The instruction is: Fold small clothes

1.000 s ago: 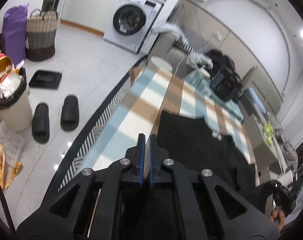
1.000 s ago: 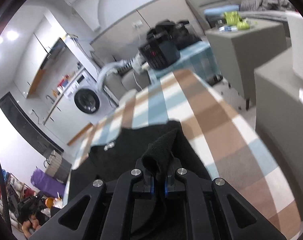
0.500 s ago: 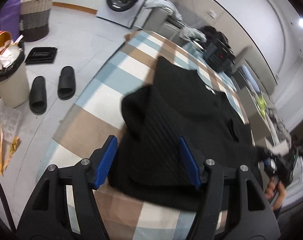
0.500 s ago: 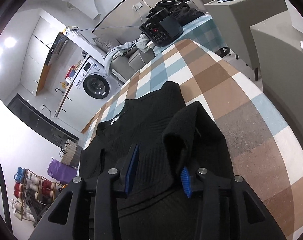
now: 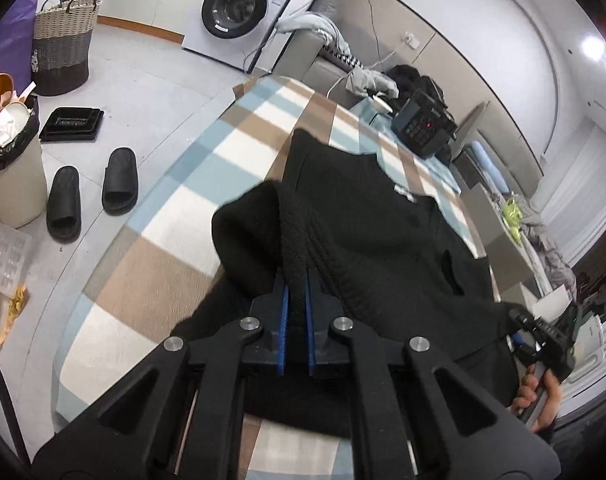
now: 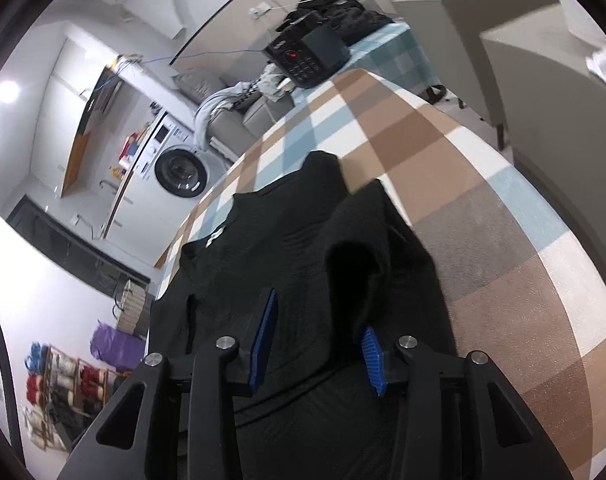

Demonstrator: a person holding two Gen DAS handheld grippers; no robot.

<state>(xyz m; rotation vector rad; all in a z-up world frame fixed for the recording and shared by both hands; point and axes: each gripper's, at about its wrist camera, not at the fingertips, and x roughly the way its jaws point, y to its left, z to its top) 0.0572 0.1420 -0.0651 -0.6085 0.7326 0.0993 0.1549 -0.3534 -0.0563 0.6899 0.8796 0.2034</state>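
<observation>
Left wrist view: left gripper [image 5: 295,300] is clamped on a raised fold of the black sweater [image 5: 375,232], blue pads [image 5: 284,320] pinching the ribbed knit between them. Sweater lies on the checked tablecloth [image 5: 175,216], collar end toward the far side, white label [image 5: 403,193] visible near the neck. One sleeve is bunched up just left of the pinch point. Right gripper [image 5: 519,326] shows at lower right by the sweater's edge, held in a hand [image 5: 541,394]; can't tell its jaw state from here. Floor at left: black slippers [image 5: 91,192], bin [image 5: 11,168], woven basket [image 5: 63,40], washing machine [image 5: 239,8] at the back. Black device [image 5: 421,126] with a red light sits at the table's far end.

Right wrist view: right gripper [image 6: 317,348] is spread wide, pads [image 6: 265,340] apart, nothing gripped. Sweater [image 6: 283,248] lies under and ahead of it; a folded-over sleeve hump stands near the right pad. Bare tablecloth [image 6: 483,208] to the right.
</observation>
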